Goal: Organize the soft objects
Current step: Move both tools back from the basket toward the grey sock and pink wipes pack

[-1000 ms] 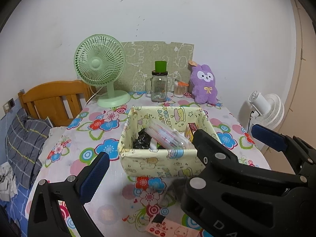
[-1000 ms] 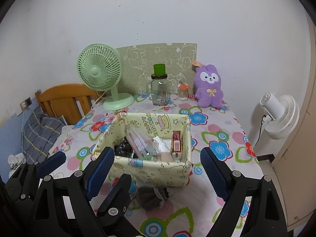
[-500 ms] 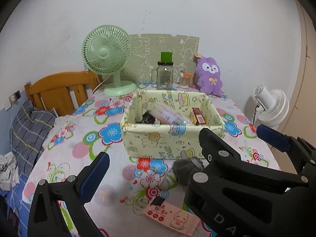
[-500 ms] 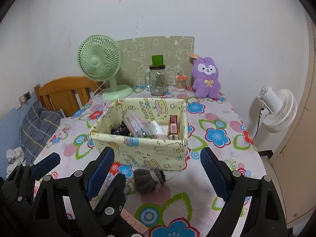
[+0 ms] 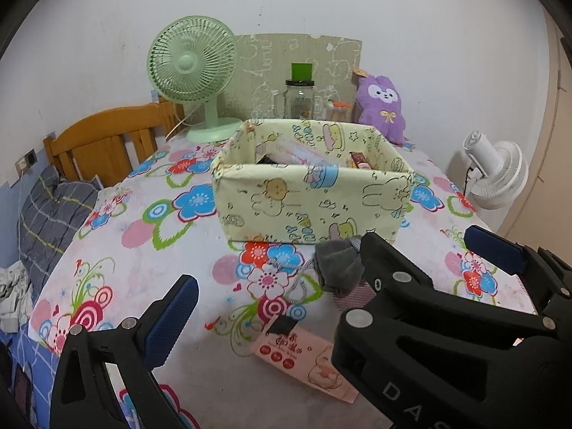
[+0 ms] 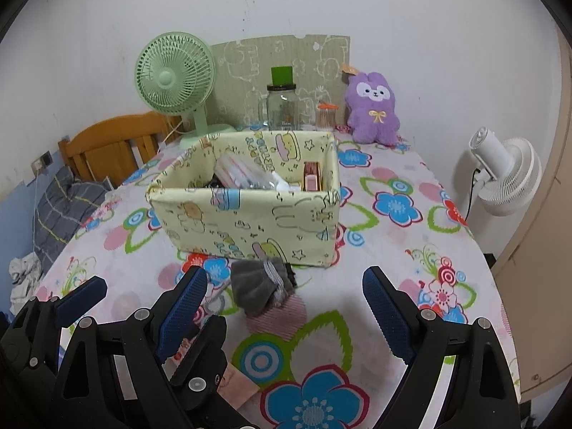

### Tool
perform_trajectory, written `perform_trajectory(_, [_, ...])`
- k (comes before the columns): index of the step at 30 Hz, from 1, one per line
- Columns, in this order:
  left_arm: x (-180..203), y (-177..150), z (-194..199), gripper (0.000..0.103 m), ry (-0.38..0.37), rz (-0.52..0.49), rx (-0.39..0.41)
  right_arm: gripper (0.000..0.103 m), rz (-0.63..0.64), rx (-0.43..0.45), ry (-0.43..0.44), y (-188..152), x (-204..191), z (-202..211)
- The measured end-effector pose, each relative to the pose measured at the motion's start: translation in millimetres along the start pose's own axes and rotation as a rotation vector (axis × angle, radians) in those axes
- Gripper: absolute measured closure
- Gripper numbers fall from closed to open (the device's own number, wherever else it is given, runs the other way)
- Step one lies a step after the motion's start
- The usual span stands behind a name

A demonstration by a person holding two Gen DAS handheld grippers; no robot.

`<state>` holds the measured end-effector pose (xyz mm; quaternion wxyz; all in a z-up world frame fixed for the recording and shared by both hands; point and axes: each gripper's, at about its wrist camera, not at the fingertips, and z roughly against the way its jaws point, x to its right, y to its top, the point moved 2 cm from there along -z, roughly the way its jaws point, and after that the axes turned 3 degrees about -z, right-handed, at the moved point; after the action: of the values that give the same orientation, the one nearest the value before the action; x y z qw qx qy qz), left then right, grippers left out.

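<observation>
A grey drawstring pouch lies on the floral tablecloth just in front of a yellow cartoon-print fabric box; it also shows in the left wrist view. A pink packet lies nearer, by the table's front edge. The box holds a clear bag and small items. My right gripper is open and empty, just short of the pouch. My left gripper is open and empty, its left finger low at the front. A purple plush rabbit sits at the back.
A green desk fan, a glass jar with a green lid and a small container stand along the back wall. A wooden chair and plaid cloth are left of the table. A white floor fan stands right.
Both grippers have dropped lower and drawn back toward the table's front. The box now looks side-on, and the pouch and pink packet are in plain view. Both grippers stayed open.
</observation>
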<state>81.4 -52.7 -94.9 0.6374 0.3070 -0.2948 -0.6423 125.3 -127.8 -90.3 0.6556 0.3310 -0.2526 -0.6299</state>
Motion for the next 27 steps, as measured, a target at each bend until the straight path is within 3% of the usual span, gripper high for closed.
perform_trajectory(12, [-1, -28, -14, 0.000, 0.014, 0.056, -0.079, 0.012, -0.016, -0.062, -0.003, -25, 3, -14])
perform_trajectory(27, [8, -46, -37, 0.000, -0.028, 0.100, -0.197, 0.012, -0.048, -0.132, -0.032, -43, 19, -32])
